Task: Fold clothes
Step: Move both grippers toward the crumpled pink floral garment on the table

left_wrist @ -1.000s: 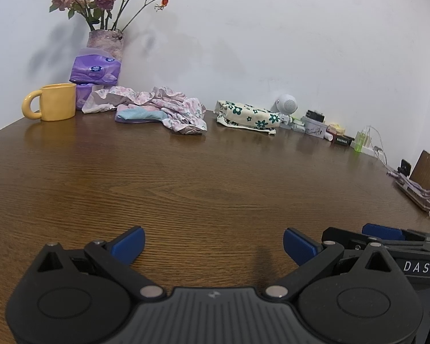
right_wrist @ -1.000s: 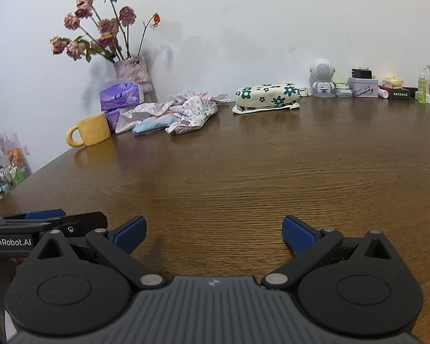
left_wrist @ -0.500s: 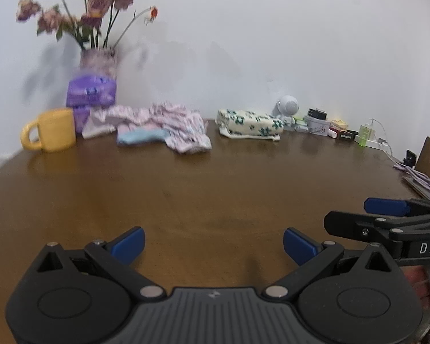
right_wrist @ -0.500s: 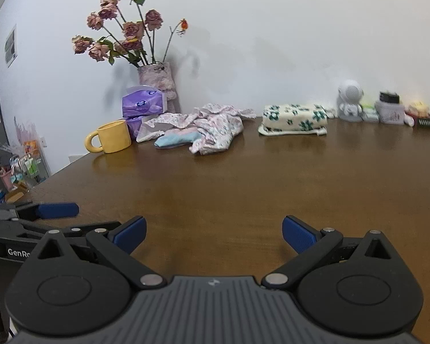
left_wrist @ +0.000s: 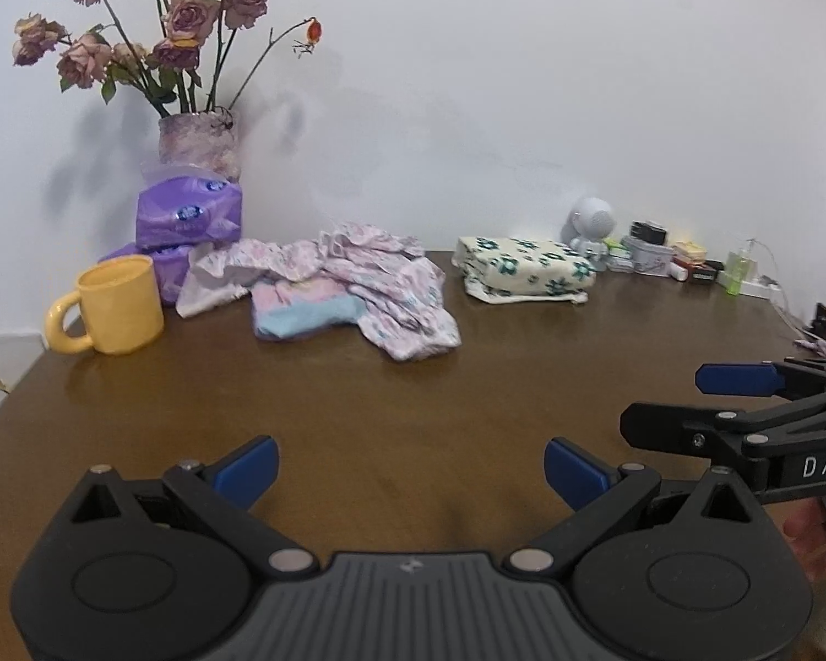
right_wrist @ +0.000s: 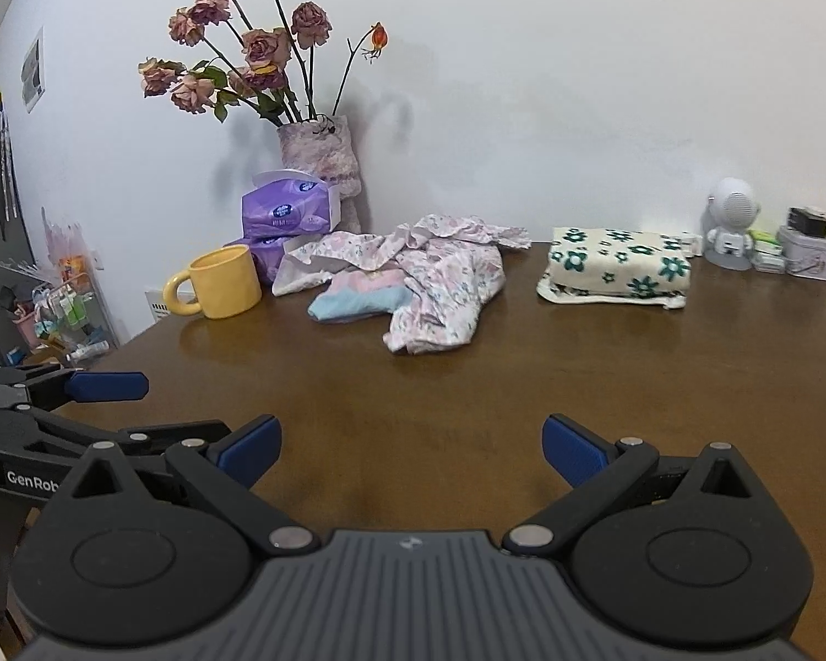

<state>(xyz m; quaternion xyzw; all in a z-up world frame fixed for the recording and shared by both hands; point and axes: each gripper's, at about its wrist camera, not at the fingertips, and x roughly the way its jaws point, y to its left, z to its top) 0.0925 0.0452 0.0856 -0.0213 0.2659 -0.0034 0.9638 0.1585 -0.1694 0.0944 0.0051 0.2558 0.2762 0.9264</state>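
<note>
A crumpled heap of pink floral clothes (left_wrist: 380, 275) (right_wrist: 440, 275), with a pink-and-blue garment (left_wrist: 303, 308) (right_wrist: 358, 294) on its near left side, lies at the back of the brown wooden table (left_wrist: 413, 402) (right_wrist: 633, 385). A cream cloth with green flowers (left_wrist: 523, 270) (right_wrist: 617, 270) sits folded to the right of the heap. My left gripper (left_wrist: 410, 465) is open and empty above the table's near part. My right gripper (right_wrist: 411, 446) is open and empty too, level with the left one and well short of the clothes.
A yellow mug (left_wrist: 110, 305) (right_wrist: 220, 283), purple tissue packs (left_wrist: 190, 215) (right_wrist: 286, 215) and a vase of dried roses (left_wrist: 198, 137) (right_wrist: 319, 154) stand at the back left. A small white robot figure (right_wrist: 732, 220) and several small items (left_wrist: 661, 259) line the back right wall.
Both grippers have risen and moved forward toward the clothes, which look larger and nearer. Their jaws stay open.
</note>
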